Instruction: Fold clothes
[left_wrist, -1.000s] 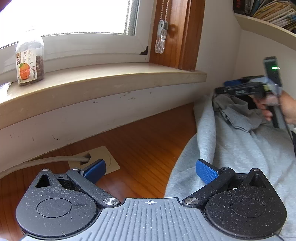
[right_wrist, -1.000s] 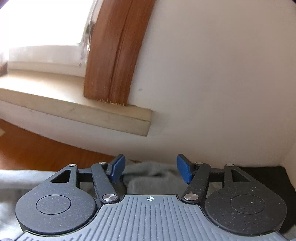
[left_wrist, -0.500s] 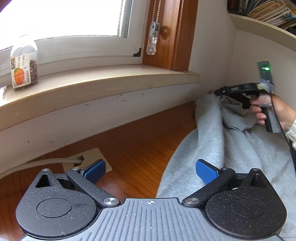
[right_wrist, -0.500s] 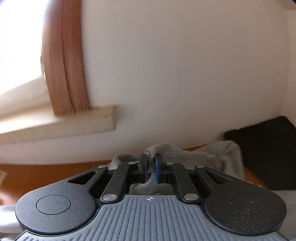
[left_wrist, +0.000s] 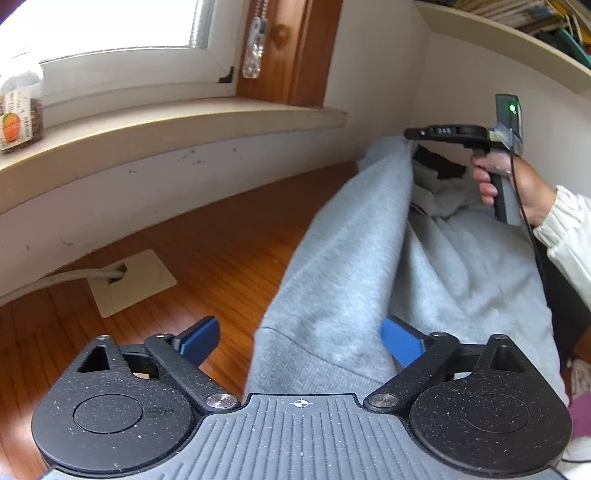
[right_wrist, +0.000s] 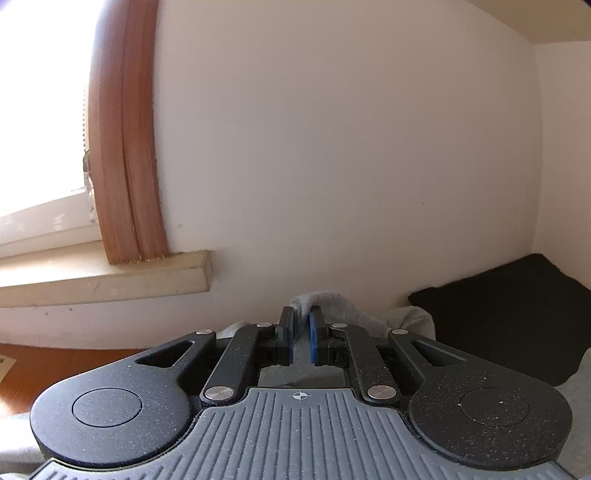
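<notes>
A grey sweatshirt (left_wrist: 351, 258) lies on the wooden floor, one edge pulled up toward the wall corner. My left gripper (left_wrist: 301, 339) hovers low over its ribbed hem. The jaws are closing, and the hem lies between the blue pads (left_wrist: 400, 341) without being pinched. My right gripper (left_wrist: 410, 133), held by a hand in a white sleeve, is shut on a raised fold of the sweatshirt. In the right wrist view the right gripper (right_wrist: 301, 332) has grey fabric (right_wrist: 325, 299) pinched between its pads.
A window sill (left_wrist: 184, 122) carries a bottle with an orange label (left_wrist: 20, 114). A floor plate with a cable (left_wrist: 129, 280) sits to the left on the wood. A black cloth (right_wrist: 517, 310) lies in the corner, and a shelf of books (left_wrist: 517, 22) hangs above it.
The right gripper closed on a fold of the sweatshirt and raised it toward the wall. The left gripper shifted right, so the hem now lies between its narrowing jaws.
</notes>
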